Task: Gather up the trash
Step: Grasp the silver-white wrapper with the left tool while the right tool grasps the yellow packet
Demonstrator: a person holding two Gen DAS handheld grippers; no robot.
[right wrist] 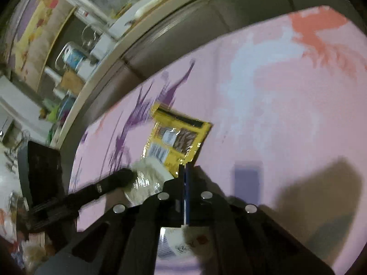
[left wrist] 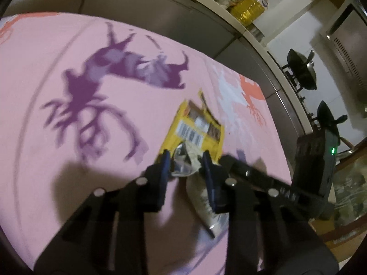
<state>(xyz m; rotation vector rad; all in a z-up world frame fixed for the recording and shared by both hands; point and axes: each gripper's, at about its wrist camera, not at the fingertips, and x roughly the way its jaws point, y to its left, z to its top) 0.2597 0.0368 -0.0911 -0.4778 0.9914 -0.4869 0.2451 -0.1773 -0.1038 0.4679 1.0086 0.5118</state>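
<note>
- The left gripper stands part open, its blue pads either side of a crumpled silver-and-white wrapper; whether the pads already press it I cannot tell through the blur.
- The right gripper has its fingers closed together. A strip of printed white packet shows under its fingers, but I cannot tell whether it is pinched or just lies below.
- In the left view the same white packet runs from the crumpled wrapper back under the gripper, flat on the cloth.
- Judged from this, the step in hand is picking up the crumpled wrapper with the left gripper, the right one close beside it.
- The next move calls for the left fingers to close firmly on the crumple, then lift without dragging what lies beneath.
- Just beyond lies a yellow wrapper with a barcode, flat, touching or slightly under the crumpled one; it is not yet collected.
- No bin shows in either view, so where the trash goes is unclear.
- The surface is a pink cloth printed with purple, white and orange deer shapes, over a bed or a table, I cannot say which.
- Past its far edge runs a brown panelled front under a pale counter crowded with jars and a yellow container.
- Farther right, dark pans sit on a stove against a white wall.
</note>
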